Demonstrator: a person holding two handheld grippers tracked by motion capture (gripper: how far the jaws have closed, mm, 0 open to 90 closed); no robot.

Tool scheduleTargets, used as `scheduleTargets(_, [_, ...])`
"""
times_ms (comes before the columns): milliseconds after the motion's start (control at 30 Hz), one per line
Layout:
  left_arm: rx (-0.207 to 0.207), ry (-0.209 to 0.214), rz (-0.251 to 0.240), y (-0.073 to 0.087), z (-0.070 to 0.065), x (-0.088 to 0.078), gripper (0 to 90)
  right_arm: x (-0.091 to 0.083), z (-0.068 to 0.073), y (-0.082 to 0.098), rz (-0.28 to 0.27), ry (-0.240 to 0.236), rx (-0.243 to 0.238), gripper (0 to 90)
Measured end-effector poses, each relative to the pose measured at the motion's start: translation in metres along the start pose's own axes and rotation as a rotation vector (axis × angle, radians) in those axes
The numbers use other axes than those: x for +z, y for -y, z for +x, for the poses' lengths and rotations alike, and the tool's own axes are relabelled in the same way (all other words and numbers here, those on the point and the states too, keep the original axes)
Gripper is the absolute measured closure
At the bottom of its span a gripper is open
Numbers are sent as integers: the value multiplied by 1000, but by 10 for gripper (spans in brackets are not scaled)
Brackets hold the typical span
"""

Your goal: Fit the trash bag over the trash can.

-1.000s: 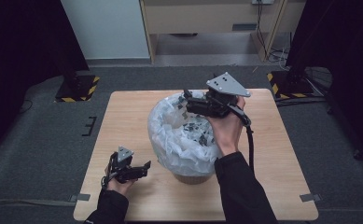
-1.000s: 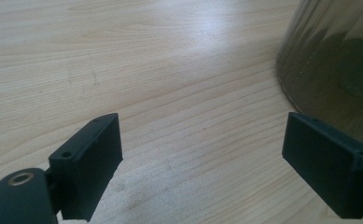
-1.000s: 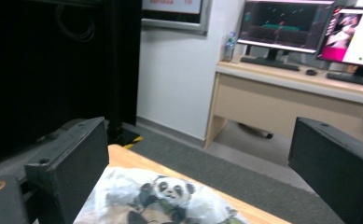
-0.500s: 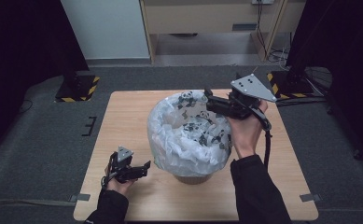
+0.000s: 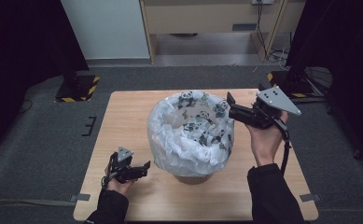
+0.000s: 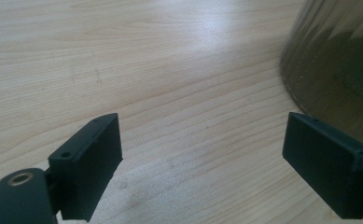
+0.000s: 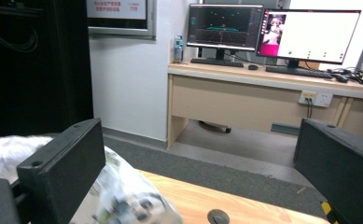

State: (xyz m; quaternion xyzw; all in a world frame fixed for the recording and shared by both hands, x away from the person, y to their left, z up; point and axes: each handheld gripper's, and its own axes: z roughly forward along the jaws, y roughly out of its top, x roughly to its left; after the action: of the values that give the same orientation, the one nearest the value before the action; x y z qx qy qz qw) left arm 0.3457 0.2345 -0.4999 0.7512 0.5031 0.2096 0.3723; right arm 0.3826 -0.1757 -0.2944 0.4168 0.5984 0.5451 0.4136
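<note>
so the bin [image 5: 191, 175] with the panda-print bag [image 5: 188, 135] sits mid-table [image 5: 123, 116]. right gripper [image 5: 230, 106] is held up beside the bag's rim, jaws spread wide, nothing in them. left gripper [image 5: 144, 169] rests low near the bin's base, also wide open.

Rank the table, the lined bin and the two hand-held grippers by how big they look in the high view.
1. table
2. bin
3. right gripper, though it is raised nearer the camera
4. left gripper
</note>
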Motion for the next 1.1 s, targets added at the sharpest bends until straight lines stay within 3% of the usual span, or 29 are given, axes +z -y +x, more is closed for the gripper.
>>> scheduleTargets(467, [-4, -3, 5, 1, 1, 1, 108, -14, -28, 59, 76, 27, 25, 21])
scheduleTargets(767, [1, -2, 7, 2, 1, 1, 104, -22, -30, 104, 160, 5, 16, 20])
scheduleTargets(1100, [11, 2, 7, 3, 0, 1, 103, -28, -22, 140, 238, -40, -13, 19])
